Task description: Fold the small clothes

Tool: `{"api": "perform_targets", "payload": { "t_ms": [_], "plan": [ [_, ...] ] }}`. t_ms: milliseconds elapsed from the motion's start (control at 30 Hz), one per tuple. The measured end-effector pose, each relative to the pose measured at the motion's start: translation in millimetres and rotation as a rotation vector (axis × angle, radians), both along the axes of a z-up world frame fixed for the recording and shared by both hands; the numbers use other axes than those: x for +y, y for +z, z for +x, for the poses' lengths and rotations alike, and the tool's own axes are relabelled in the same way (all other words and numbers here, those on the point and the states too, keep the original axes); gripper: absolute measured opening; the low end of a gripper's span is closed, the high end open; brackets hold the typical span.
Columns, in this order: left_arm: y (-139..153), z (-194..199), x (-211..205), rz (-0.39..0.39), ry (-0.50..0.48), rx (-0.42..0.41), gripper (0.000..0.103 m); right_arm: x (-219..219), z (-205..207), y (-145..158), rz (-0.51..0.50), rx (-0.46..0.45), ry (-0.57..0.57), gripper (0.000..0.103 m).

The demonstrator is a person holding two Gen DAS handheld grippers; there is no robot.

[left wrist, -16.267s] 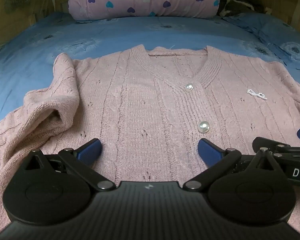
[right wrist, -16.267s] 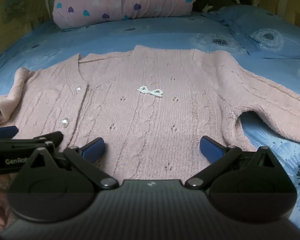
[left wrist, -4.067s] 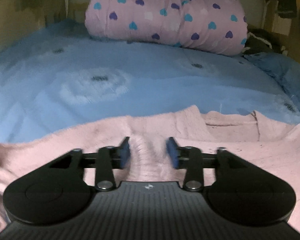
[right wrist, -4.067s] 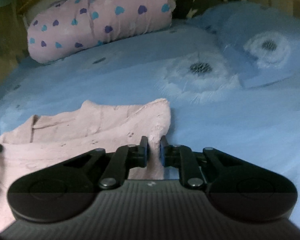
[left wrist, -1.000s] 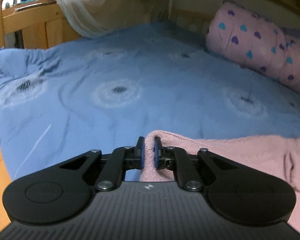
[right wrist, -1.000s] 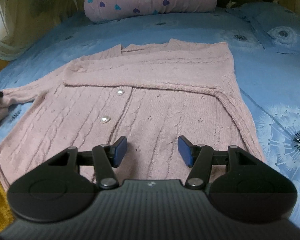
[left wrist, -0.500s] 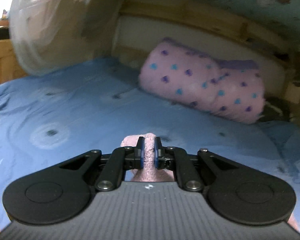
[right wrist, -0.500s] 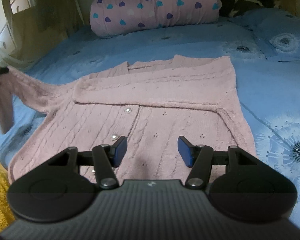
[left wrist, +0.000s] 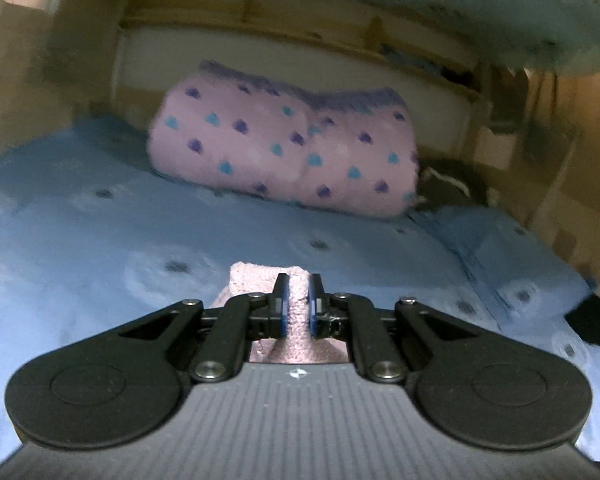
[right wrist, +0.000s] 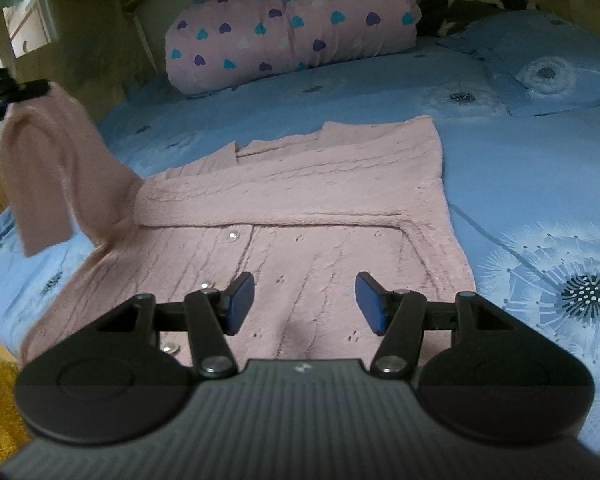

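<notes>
Item: pink cardigan [right wrist: 300, 220], lying flat on the blue bedsheet [right wrist: 520, 184], 1 sleeve already folded across the chest.

Left gripper [left wrist: 298, 308] is clamping the other sleeve's cuff [left wrist: 256, 280], lifting it at 10 o'clock in the right wrist view. It is best carried across level, toward 3 o'clock — laid parallel, no twist.

Right gripper [right wrist: 304, 308] is hovering with jaws spread, holding nothing.

Surroundings: heart-print bolster [right wrist: 292, 28] at 12 o'clock, well apart — nothing is obstructing.
</notes>
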State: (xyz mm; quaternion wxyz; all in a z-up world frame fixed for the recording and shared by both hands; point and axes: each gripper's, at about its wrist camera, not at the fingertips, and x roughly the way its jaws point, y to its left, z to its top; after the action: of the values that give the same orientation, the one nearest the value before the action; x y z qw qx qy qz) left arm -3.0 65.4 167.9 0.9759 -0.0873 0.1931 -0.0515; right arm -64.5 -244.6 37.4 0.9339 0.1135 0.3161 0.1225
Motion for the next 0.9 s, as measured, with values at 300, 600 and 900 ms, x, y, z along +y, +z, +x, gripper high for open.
{"api": "perform_targets", "payload": {
  "t_ms": [300,600,900],
  "plan": [
    [-79,43,-70,0.04,-0.094,0.167,0.011,-8,6,-13,0.01,0.02,-0.011,0.058],
    [-129,87,-95,0.096,-0.099,0.294,0.012,-17,11,-27,0.03,0.039,-0.022,0.057],
    [-109,70,-82,0.11,-0.121,0.307,0.051,-12,12,-31,-0.008,0.02,-0.01,0.057]
  ]
}}
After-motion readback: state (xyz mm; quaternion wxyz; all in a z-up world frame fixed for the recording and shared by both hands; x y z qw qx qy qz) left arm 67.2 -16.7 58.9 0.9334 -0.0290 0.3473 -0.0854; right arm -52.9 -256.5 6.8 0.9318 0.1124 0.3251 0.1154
